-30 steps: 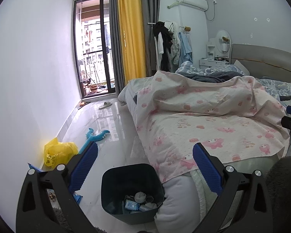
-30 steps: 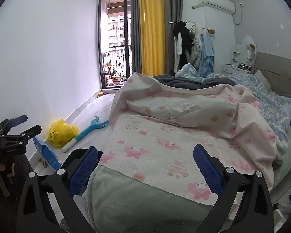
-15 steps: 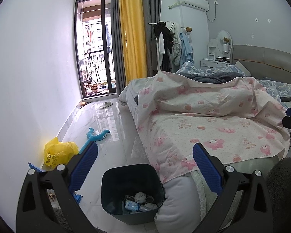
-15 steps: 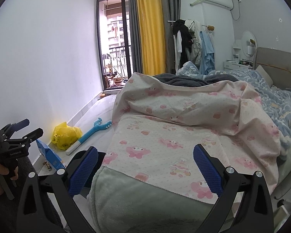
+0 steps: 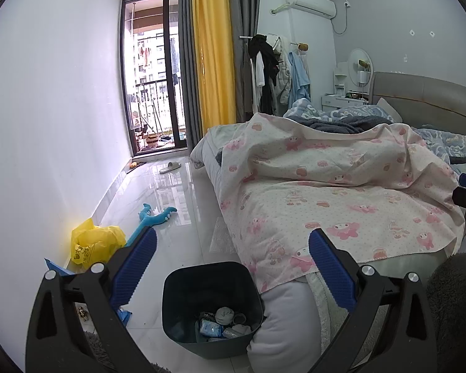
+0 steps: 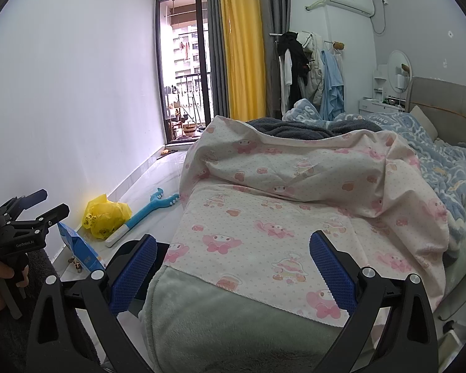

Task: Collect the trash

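Note:
A dark teal trash bin [image 5: 212, 307] stands on the floor at the bed's foot corner, with several crumpled wrappers and tissues in its bottom. My left gripper [image 5: 231, 269] is open and empty, held above the bin. A crumpled yellow plastic bag [image 5: 94, 242] lies by the wall; it also shows in the right wrist view [image 6: 105, 216]. A blue packet [image 6: 79, 250] leans by the wall near it. My right gripper [image 6: 233, 270] is open and empty above the bed's foot. The left gripper also shows at the left edge of the right wrist view [image 6: 34, 208].
The bed [image 5: 341, 192] with a pink-patterned sheet fills the right side. A blue toy [image 5: 153, 217] lies on the glossy floor. A slipper [image 5: 170, 167] lies near the balcony door. A white wall runs along the left.
Both views have shifted slightly forward and to the right. Both grippers stay open and empty.

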